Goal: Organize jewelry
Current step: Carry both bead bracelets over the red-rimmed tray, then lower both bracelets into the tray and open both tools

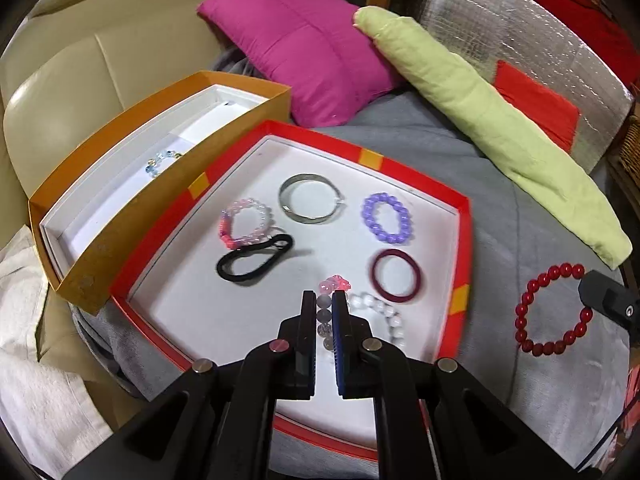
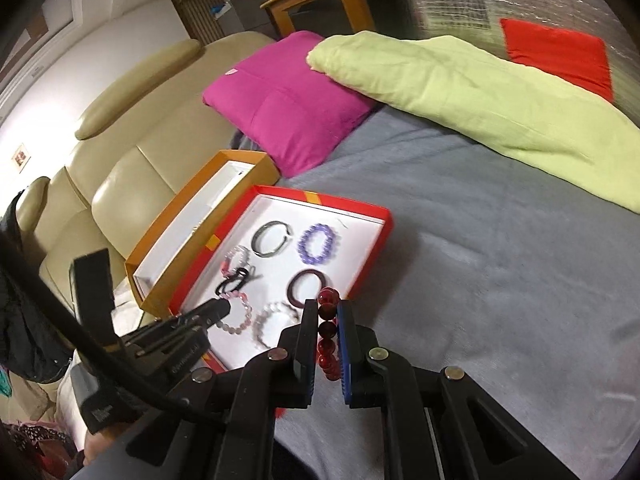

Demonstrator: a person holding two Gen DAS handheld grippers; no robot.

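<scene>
Grey soft blanket [image 1: 420,136] carries a red tray [image 1: 460,216] of round bracelets. Left gripper [image 1: 323,300] is clamped on a pale bead bracelet [image 1: 324,320] over the tray; right gripper [image 2: 328,308] pinches a glossy red bead bracelet [image 2: 326,320] right of it.

1. Red tray [image 1: 460,216], white liner, yellow-orange edge patches; centre frame.
2. Orange box [image 1: 132,216], white inside; left.
3. Lilac bead bracelet [image 1: 386,218]; maroon ring [image 1: 396,276]; black hair tie [image 1: 252,260].
4. Red bead bracelet [image 1: 552,308], lower right, on grey cover [image 1: 520,380].
5. Magenta cushion [image 1: 312,52]; pale green cloth [image 1: 480,120].
</scene>
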